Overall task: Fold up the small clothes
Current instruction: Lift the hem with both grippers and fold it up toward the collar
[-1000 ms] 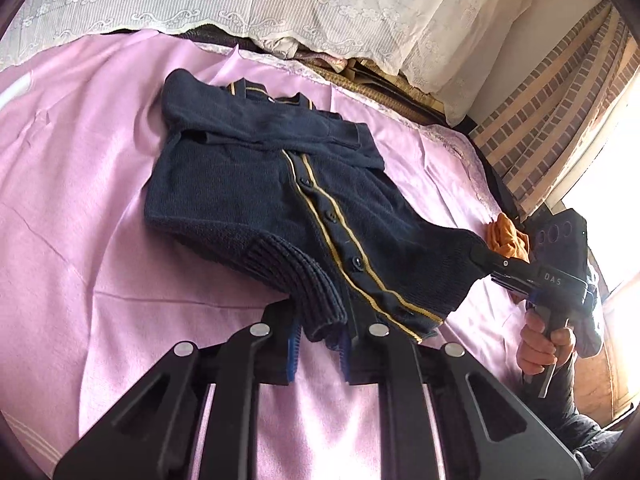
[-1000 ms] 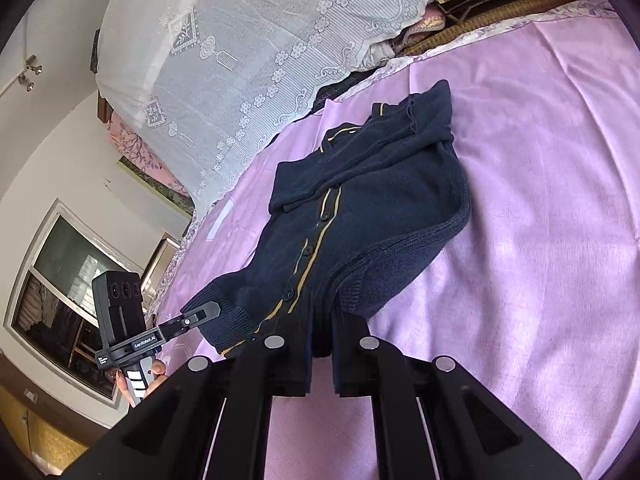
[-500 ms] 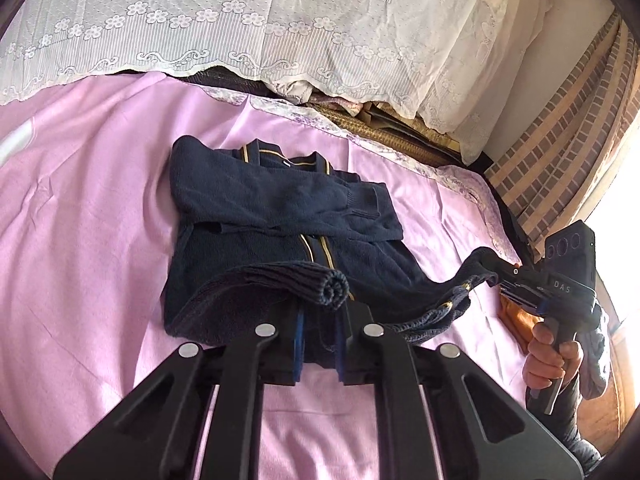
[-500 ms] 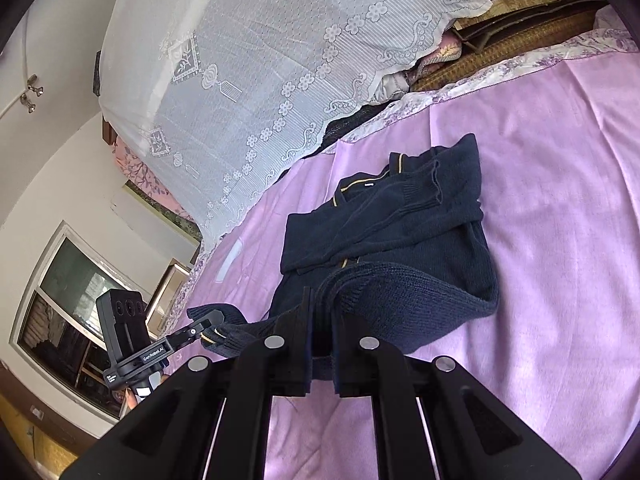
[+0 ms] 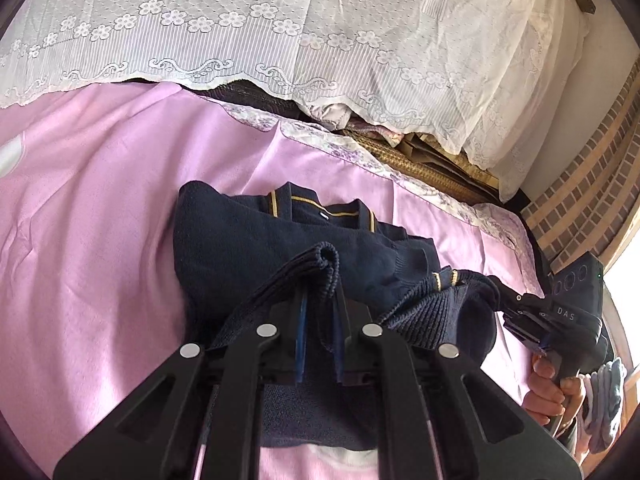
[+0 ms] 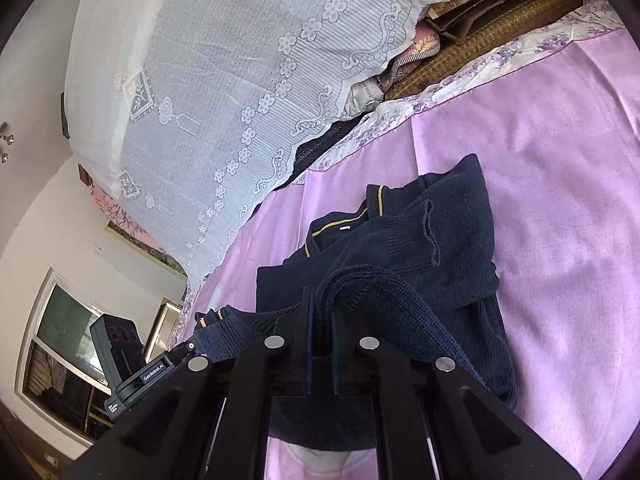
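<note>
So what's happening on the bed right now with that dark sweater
A person is folding a navy cardigan on the pink bedsheet, holding a pair of tongs in each hand. The left tongs and right tongs each pinch a corner of the ribbed hem, lifted and carried up over the body toward the gold-trimmed collar. The sleeves are already folded across the chest. The hem isn't laid down yet.

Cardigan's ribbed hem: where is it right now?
The ribbed hem is lifted off the pink sheet, pinched at each end by the left gripper and right gripper, above the folded sleeve.
</note>
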`<action>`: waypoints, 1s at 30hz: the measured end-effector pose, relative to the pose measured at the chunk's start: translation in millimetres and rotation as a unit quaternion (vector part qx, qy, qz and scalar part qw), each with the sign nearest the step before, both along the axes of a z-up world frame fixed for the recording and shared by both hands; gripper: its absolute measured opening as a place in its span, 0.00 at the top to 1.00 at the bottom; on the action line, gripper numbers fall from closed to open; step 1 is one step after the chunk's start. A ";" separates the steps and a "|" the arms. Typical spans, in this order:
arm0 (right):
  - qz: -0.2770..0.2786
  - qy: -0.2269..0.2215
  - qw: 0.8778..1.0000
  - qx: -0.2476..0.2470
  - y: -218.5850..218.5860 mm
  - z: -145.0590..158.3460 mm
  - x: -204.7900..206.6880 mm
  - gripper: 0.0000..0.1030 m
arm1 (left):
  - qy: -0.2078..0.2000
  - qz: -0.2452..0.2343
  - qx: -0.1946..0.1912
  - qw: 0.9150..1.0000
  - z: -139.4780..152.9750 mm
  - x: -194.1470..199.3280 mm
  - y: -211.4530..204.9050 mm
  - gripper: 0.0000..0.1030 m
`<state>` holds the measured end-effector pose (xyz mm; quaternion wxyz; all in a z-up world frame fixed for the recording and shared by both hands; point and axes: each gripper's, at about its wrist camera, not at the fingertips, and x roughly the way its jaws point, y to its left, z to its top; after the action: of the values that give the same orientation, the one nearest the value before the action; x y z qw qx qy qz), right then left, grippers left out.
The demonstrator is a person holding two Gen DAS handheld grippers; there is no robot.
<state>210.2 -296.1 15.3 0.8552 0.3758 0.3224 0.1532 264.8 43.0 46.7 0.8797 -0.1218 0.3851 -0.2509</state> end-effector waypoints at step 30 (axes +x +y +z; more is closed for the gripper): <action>-0.048 0.041 0.996 0.056 -33.5 -56.5 120.3 0.78 | 0.008 0.134 0.001 0.991 -33.4 106.9 13.0 0.23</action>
<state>330.5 -329.5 -41.2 0.8253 0.4443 0.3292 0.1142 371.8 56.0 13.3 0.9024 -0.1740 0.3725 -0.1293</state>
